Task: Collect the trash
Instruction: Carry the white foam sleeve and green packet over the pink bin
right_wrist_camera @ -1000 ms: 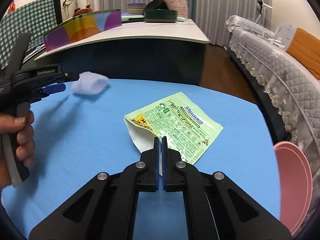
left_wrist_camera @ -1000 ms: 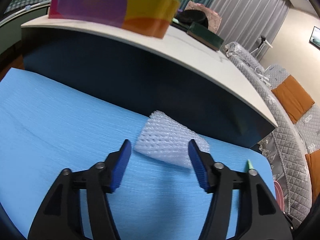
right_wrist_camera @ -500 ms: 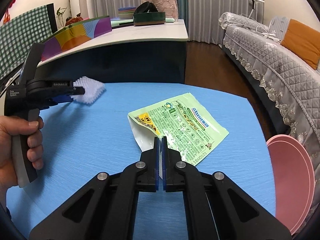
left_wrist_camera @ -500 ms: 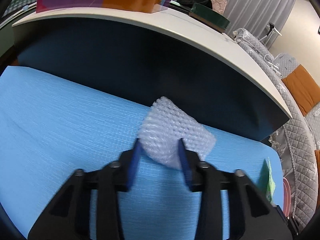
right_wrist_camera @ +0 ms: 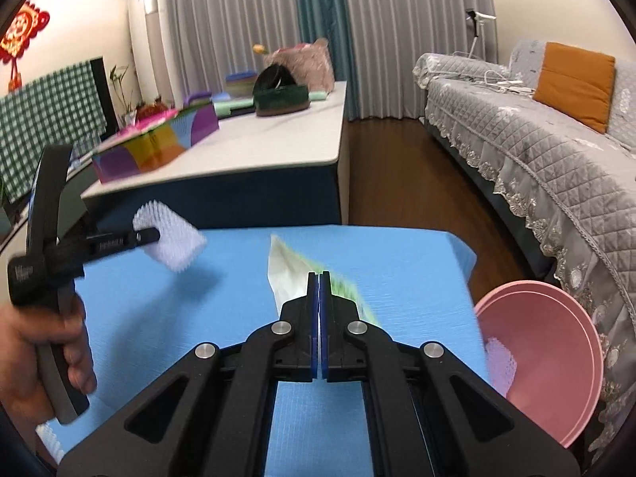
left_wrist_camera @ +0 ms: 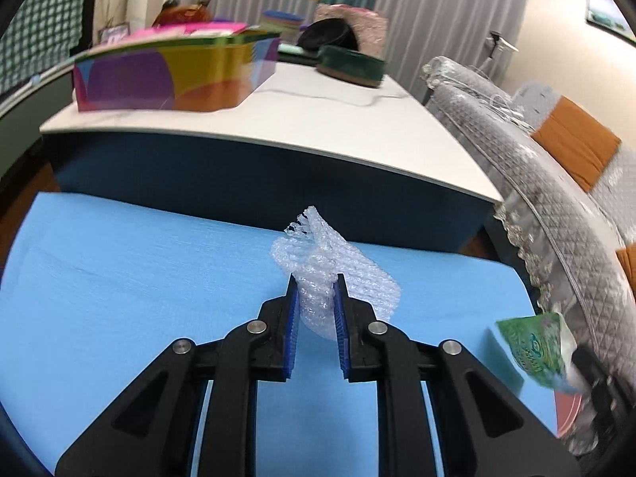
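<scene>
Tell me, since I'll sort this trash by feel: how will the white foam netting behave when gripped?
Probably soft: the foam netting bunches between the closing left gripper pads. Likely very light, since it hangs off the blue table without sagging. Its frayed edge suggests it may tear.

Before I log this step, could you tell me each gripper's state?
Left gripper: closing on the foam net.
Right gripper: shut on the green wrapper.

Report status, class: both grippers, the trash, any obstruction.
Left gripper closing on foam net, lifted. Right gripper shut on green wrapper. Pink bin at right, path clear.
</scene>
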